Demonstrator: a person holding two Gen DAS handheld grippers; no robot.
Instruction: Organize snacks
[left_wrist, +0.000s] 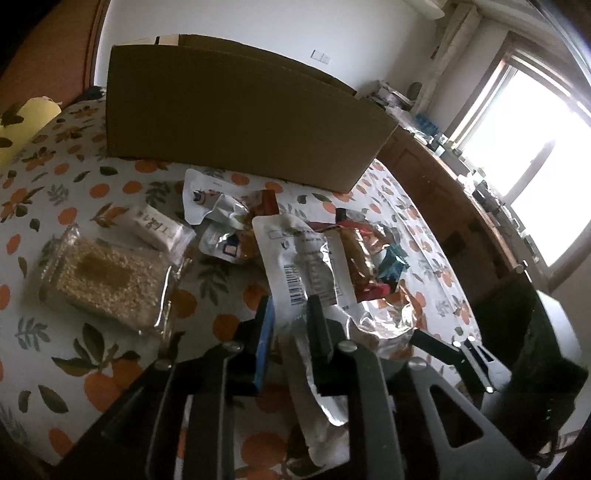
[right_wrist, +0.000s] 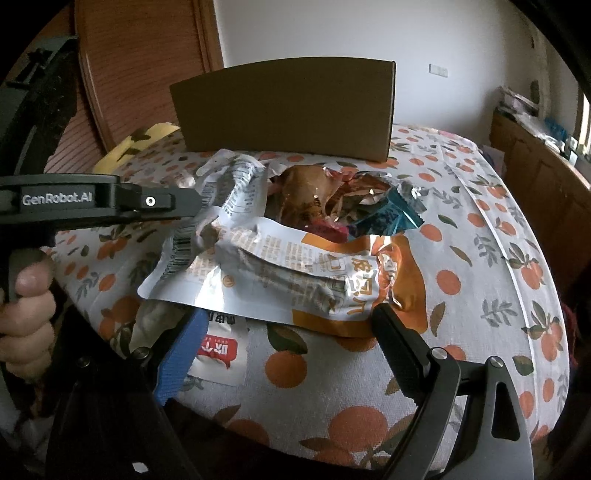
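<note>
Snack pouch (left_wrist: 306, 266), white with a barcode, is lying lengthwise straight ahead of the left gripper (left_wrist: 291, 317), whose jaws are pinching its near end; the right gripper (right_wrist: 291, 325) is waiting wide open, farther from the cardboard box (left_wrist: 236, 110).

Both views dim and underexposed, with dark vignetted corners and heavy fisheye bending at the edges. Light source is the blown-out window (left_wrist: 532, 162), right of the left wrist frame — pure white glare. Brown cardboard box (left_wrist: 236, 114) faces the cameras in shadow. Crinkled silver foil snack packets (right_wrist: 280, 266) throw specular highlights — fine print soft.
</note>
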